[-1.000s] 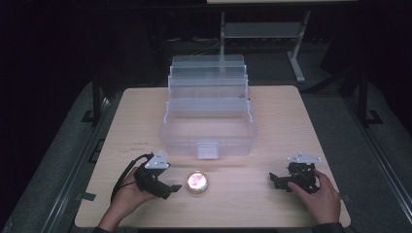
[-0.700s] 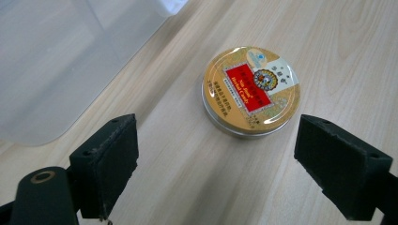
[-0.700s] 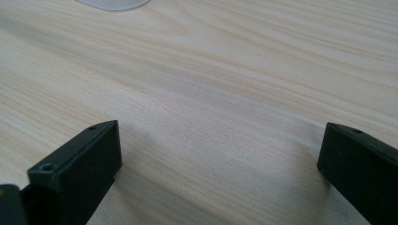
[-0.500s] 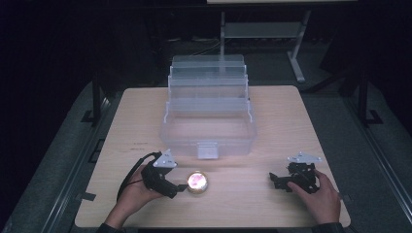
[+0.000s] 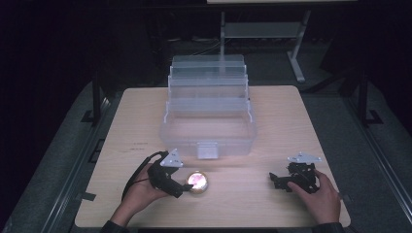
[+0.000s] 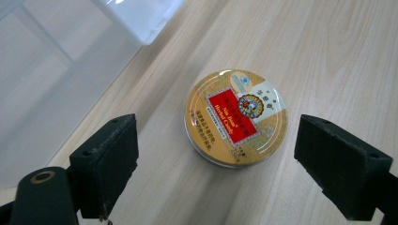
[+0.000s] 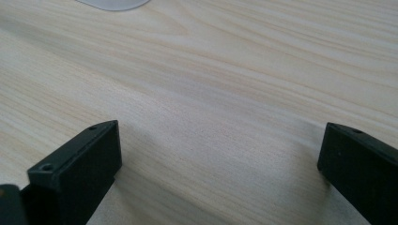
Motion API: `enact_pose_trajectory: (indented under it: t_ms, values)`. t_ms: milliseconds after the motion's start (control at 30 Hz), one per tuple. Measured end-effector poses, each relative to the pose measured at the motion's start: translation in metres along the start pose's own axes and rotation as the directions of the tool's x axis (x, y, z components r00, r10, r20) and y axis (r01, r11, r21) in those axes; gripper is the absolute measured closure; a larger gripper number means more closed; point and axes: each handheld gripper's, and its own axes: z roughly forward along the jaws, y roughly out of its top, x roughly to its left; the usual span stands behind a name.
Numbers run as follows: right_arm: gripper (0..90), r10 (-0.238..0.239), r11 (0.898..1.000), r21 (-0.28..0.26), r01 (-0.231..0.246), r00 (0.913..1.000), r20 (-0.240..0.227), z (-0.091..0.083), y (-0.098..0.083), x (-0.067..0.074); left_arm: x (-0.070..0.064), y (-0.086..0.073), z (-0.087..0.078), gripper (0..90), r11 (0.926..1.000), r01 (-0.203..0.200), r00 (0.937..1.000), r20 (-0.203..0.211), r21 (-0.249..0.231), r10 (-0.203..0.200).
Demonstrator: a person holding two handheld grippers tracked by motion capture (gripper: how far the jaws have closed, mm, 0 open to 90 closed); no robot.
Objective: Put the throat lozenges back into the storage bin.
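A small round gold tin (image 5: 198,182) with a red label (image 6: 234,117) lies on the wooden table (image 5: 291,111) near its front edge. My left gripper (image 5: 185,187) is right beside the tin on its left, open, with the tin lying ahead between its two black jaws and touching neither. In the left gripper view my left gripper (image 6: 230,171) has a wide gap. My right gripper (image 5: 273,180) rests low over the table at the front right, open, with bare wood between its jaws (image 7: 220,159).
A clear plastic tiered box (image 5: 209,114) stands open in the middle of the table, its latch facing the front; its wall (image 6: 42,79) is close to the left of the tin. Dark floor and a metal stand (image 5: 296,48) lie beyond the table.
My left gripper has slid right toward the tin until its jaws reach it. The right gripper and the tin have stayed where they were.
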Motion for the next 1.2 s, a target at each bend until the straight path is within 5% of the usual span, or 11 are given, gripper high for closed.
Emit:
enact_pose_trajectory:
  t_ms: [1200]
  values:
    - [0.0,0.001,1.000,0.000,-0.001,1.0000,0.000,0.000,0.000,0.000,-0.006,0.024,0.031,13.3,0.9928,-0.074,0.9967,0.038,0.093,0.071]
